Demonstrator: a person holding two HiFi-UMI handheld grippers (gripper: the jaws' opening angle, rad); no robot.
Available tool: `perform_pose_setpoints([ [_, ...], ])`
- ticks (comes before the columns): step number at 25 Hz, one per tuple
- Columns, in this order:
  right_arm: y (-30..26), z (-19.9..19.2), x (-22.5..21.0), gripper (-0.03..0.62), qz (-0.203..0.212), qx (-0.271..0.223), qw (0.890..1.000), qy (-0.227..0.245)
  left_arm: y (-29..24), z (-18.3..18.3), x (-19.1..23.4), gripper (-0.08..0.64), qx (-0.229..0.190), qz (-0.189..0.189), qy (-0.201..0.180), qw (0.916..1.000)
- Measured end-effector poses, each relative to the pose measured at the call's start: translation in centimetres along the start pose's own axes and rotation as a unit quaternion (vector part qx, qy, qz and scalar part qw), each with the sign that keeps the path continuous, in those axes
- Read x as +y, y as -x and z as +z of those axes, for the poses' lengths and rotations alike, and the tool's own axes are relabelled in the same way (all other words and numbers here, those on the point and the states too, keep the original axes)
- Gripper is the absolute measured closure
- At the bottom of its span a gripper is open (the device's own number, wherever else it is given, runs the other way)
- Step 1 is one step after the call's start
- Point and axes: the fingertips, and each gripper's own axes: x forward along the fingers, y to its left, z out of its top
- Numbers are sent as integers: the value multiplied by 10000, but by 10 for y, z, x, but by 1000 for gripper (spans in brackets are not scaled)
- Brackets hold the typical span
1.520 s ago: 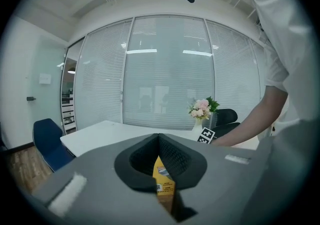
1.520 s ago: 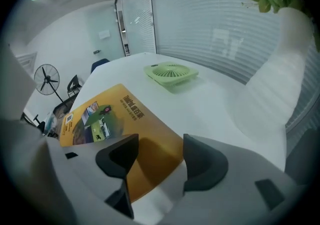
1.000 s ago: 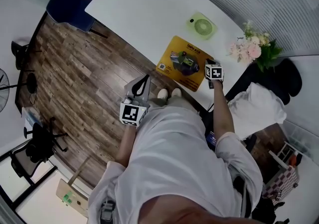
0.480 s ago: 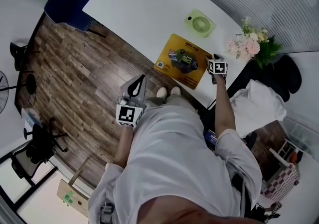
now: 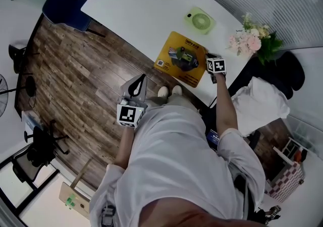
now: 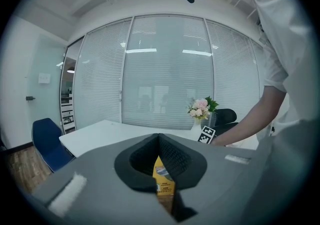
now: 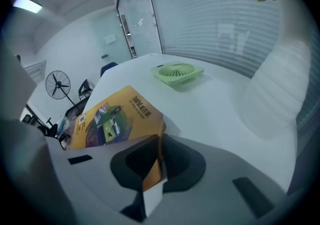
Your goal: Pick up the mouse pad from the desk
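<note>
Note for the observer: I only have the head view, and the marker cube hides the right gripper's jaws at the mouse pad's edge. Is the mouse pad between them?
Observer: Yes. In the right gripper view, the right gripper has its jaws closing on a corner of the mouse pad, with the pads pressing on it.
Operator: Is that corner off the desk?
Observer: It bends upward into the jaws, while the far end lies flat on the desk.
Operator: And the left gripper?
Observer: The left gripper has its jaws together, with nothing gripped.
</note>
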Motion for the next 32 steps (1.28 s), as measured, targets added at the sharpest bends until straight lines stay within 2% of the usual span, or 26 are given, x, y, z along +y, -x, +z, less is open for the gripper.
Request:
perform_pose_setpoints([
  [5, 17, 8, 13, 571, 419, -477, 9971, -424, -3, 3, 0, 572, -93, -15, 17, 10000],
  [11, 60, 28, 46, 572, 897, -1362, 9837, -762, -14, 7, -13, 572, -194, -200, -8, 9996],
  [14, 88, 44, 68, 572, 1140, -1793, 9740, -792, -20, 12, -17, 572, -258, -295, -34, 9992],
  [18, 125, 69, 101, 572, 1365, -2264, 9628, -552, -27, 19, -22, 572, -343, -402, -73, 9986],
  [26, 218, 124, 158, 571, 1642, -3305, 9286, -387, -35, 40, -32, 572, -570, -593, -166, 9965],
  [32, 296, 163, 159, 571, 1394, -4149, 8988, -241, -43, 70, -34, 572, -894, -608, -305, 9937],
])
